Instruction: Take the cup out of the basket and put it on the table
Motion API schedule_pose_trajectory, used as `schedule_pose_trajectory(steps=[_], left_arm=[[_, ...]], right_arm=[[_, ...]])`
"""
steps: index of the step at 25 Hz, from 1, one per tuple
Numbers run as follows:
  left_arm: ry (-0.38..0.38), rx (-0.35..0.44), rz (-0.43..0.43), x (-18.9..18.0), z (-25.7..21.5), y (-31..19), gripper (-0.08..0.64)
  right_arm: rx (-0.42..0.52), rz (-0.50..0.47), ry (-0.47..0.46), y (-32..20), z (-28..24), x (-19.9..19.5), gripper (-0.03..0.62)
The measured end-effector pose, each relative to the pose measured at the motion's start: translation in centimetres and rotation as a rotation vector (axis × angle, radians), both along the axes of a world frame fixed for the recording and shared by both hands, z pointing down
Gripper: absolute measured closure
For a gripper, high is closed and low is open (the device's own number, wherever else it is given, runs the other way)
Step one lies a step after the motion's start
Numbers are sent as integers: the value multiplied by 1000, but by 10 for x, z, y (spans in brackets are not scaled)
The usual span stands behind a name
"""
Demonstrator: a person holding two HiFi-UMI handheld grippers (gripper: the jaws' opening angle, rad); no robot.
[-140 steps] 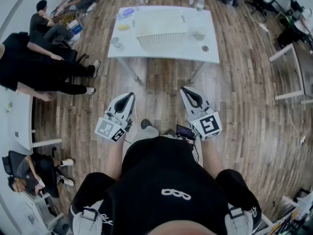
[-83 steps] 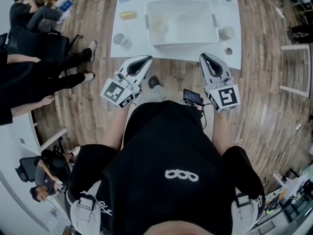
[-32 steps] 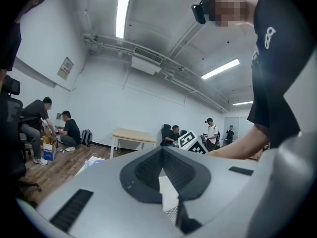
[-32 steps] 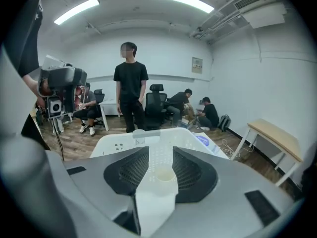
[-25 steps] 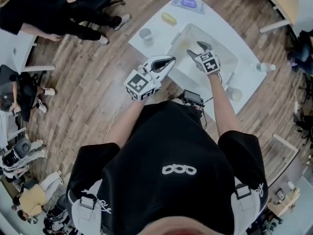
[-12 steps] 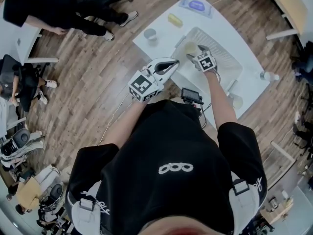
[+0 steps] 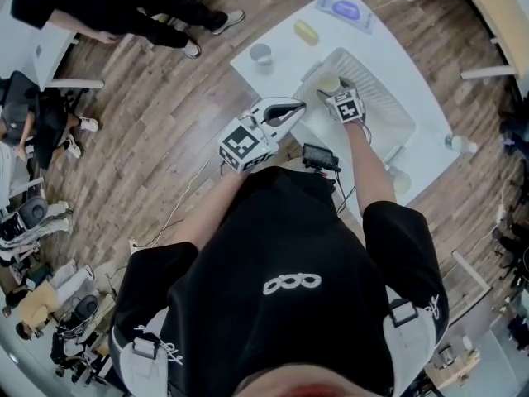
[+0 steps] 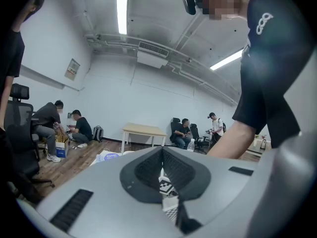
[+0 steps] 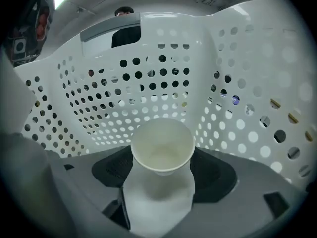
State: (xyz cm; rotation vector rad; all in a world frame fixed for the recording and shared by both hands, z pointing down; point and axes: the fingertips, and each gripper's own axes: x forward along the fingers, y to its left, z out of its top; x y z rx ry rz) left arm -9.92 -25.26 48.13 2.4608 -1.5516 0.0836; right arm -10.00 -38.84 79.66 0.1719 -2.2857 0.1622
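Note:
A white paper cup (image 7: 329, 83) stands in the near left corner of the white perforated basket (image 7: 382, 98) on the white table (image 7: 285, 56). My right gripper (image 7: 336, 90) reaches down into the basket. In the right gripper view the cup (image 9: 162, 148) sits between the widely spread jaws of the right gripper (image 9: 163, 158), its mouth showing, with the basket wall (image 9: 148, 83) behind it. I see no squeeze on the cup. My left gripper (image 7: 299, 106) hovers at the table's near edge beside the basket, jaws together and empty; the left gripper (image 8: 162, 155) points toward the room.
On the table left of the basket are a grey cup (image 7: 261, 54), a yellow block (image 7: 307, 31) and a blue-labelled pack (image 7: 345, 9). A bottle (image 7: 459, 143) and another cup (image 7: 402, 180) stand on the right. People sit at the left over the wooden floor (image 7: 165, 164).
I walked up to the table. Over the last second my right gripper sank deeper into the basket, around the cup. The left gripper stayed near the table's edge.

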Motion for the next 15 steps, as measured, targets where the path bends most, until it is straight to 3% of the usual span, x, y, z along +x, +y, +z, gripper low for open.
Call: schedule_pose_trajectory(steps=[15], left_arm=[[6, -8, -44, -7, 7, -1, 552]], right_arm=[[46, 2, -15, -11, 4, -10, 282]])
